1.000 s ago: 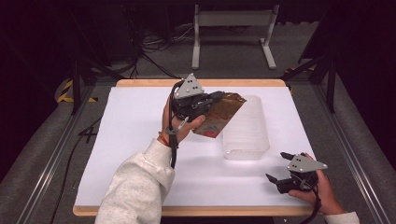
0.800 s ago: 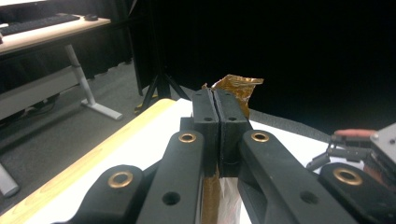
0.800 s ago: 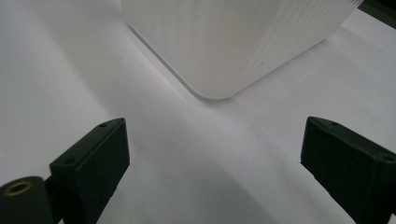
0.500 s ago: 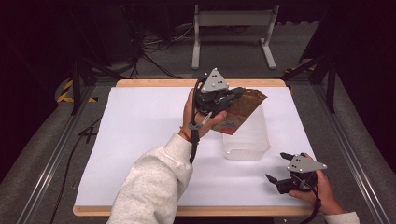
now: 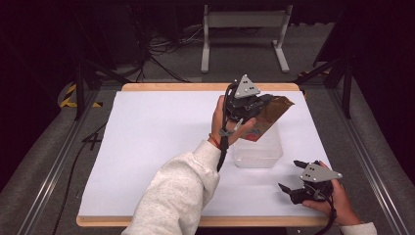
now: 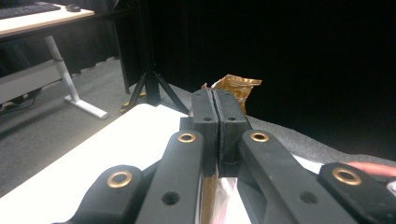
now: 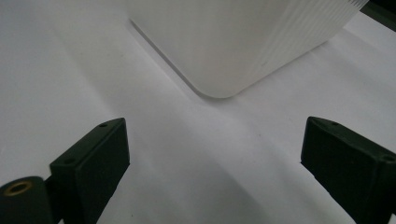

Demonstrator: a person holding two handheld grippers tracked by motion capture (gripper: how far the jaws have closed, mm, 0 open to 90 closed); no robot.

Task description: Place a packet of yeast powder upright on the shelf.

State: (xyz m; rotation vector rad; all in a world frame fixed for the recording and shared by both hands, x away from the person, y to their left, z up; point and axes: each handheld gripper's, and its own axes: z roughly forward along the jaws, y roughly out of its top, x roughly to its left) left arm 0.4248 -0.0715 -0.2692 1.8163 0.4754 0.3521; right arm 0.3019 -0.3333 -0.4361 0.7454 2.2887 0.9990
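My left gripper (image 5: pixel 260 105) is shut on a crinkled brown and gold foil bag (image 5: pixel 277 110), held tilted in the air over the far part of a clear plastic container (image 5: pixel 258 152). In the left gripper view the pads (image 6: pixel 215 116) press together on the bag (image 6: pixel 236 86), whose top sticks out beyond them. My right gripper (image 5: pixel 288 175) rests near the table's front right corner, open with nothing between its jaws. In the right gripper view, the right gripper (image 7: pixel 215 158) faces the container's rounded corner (image 7: pixel 243 37) a short way ahead.
A white sheet (image 5: pixel 156 137) covers the wooden table. Beyond the far edge lie cables and the white legs of a desk frame (image 5: pixel 244 29). Metal rails (image 5: pixel 54 166) run along both sides of the table.
The left hand has carried the bag to the right, from left of the container to above its far part. The right gripper has stayed put.
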